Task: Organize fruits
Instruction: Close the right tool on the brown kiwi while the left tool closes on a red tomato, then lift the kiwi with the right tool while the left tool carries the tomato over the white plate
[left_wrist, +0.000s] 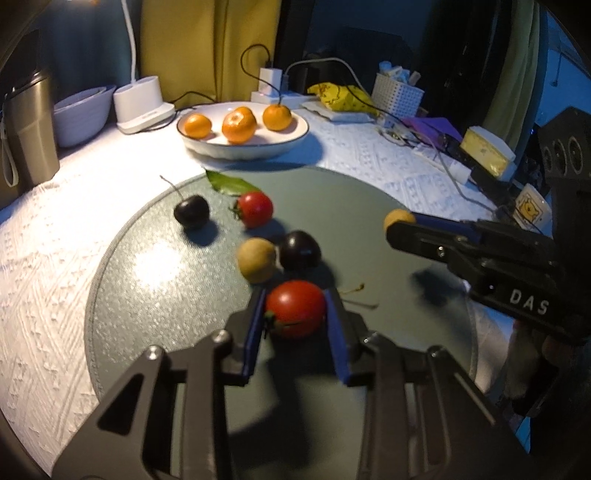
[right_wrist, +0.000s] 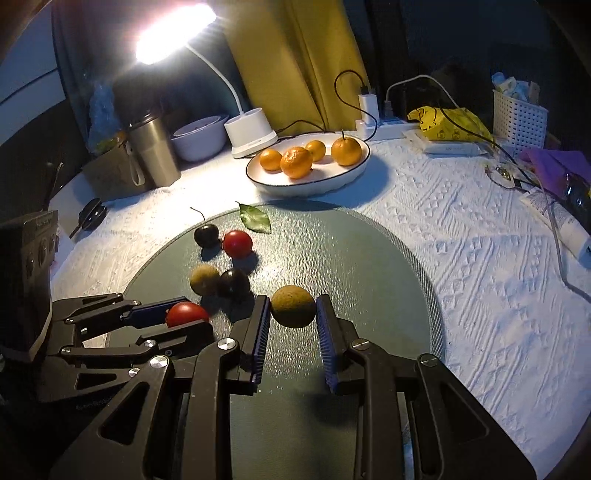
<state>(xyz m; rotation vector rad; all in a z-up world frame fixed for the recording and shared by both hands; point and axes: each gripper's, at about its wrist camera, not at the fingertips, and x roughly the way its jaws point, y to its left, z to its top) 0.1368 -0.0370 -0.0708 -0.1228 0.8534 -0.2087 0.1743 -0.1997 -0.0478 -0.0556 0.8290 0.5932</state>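
While our left claw (left_wrist: 295, 314) grips a red tomato (left_wrist: 295, 308) near the round mat's (left_wrist: 147, 295) front, our right claw (right_wrist: 293, 314) clamps a tan longan (right_wrist: 293, 305) just right.

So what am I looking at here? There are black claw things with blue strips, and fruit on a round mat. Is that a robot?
No robot: a person holds a two-finger clamp tool in each hand, and each tool carries a wide-angle camera looking along its fingers. One picture comes from the left tool, the other from the right.

The left gripper is closed on a red cherry tomato. The right gripper has a round tan-brown fruit between its blue pads, apparently gripped.

On the round grey-green mat lie a second red tomato, two dark cherries, another tan fruit and a green leaf. Behind it, a white black-rimmed plate holds four oranges, lit by a white desk lamp.
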